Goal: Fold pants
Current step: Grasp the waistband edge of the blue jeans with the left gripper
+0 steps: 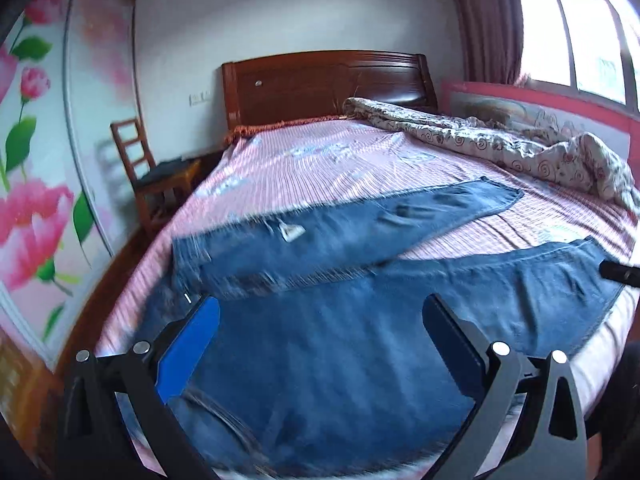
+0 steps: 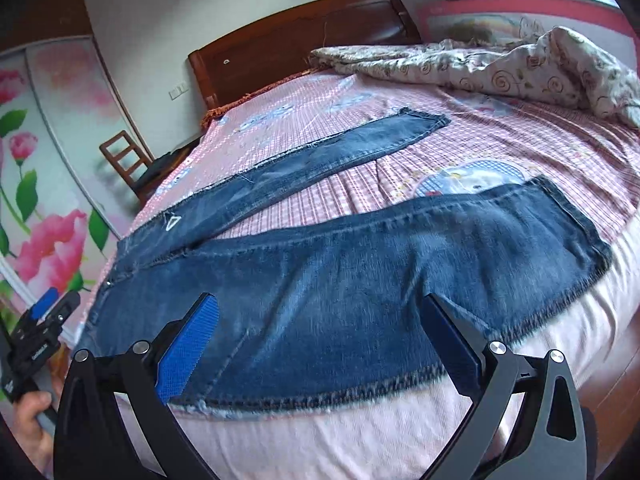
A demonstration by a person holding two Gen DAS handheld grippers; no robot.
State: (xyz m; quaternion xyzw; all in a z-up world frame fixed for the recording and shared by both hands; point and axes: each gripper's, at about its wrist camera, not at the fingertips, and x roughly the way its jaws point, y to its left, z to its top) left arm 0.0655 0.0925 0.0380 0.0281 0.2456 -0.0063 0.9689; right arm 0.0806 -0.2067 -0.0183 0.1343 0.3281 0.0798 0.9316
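Dark blue jeans lie flat on the pink checked bed sheet, their two legs spread in a V. The far leg runs toward the headboard and the near leg lies along the bed's front edge. My right gripper hovers open over the near leg's lower seam, nothing between its blue pads. My left gripper hangs open above the waist end of the jeans, also holding nothing. It shows again in the right wrist view, held by a hand.
A crumpled spiral-print quilt is heaped at the far right of the bed. A wooden headboard stands behind. A wooden chair and a flower-painted wardrobe stand to the left. A window is at the right.
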